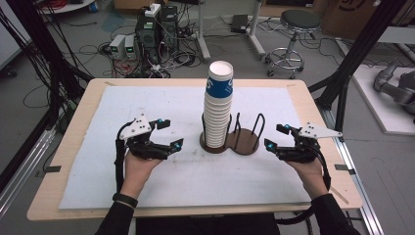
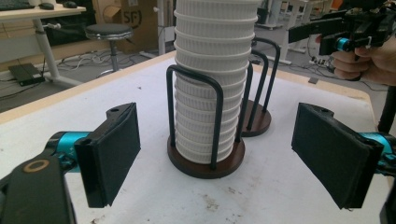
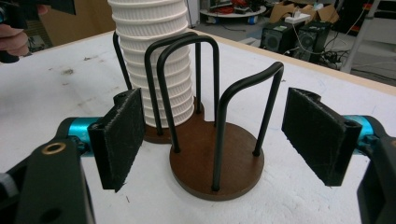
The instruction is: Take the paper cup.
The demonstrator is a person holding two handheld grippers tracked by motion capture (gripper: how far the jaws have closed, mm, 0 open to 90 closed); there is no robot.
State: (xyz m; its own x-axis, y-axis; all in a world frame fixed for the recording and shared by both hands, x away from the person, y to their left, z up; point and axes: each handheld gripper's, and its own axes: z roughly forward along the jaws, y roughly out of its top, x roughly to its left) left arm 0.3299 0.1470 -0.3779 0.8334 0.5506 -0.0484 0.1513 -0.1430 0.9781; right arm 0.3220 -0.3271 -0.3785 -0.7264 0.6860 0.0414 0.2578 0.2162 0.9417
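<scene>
A tall stack of white ribbed paper cups (image 1: 217,115), topped by a blue-and-white cup (image 1: 219,80), stands in the left side of a dark wooden holder (image 1: 244,143) with black wire hoops. The holder's right side (image 3: 219,165) is bare. My left gripper (image 1: 171,133) hovers left of the stack, open, with the cups (image 2: 210,93) some way ahead between its pads (image 2: 112,151). On the other side my right gripper (image 1: 275,136) is open too, facing the bare base, its pads (image 3: 317,133) touching nothing.
A white mat (image 1: 147,103) covers the wooden table (image 1: 78,127). Beyond the far edge are computers and cables (image 1: 151,34) and a stool (image 1: 293,34). Black frame poles (image 1: 352,54) stand at the right. In the left gripper view the other hand's gripper (image 2: 336,35) is at the upper right.
</scene>
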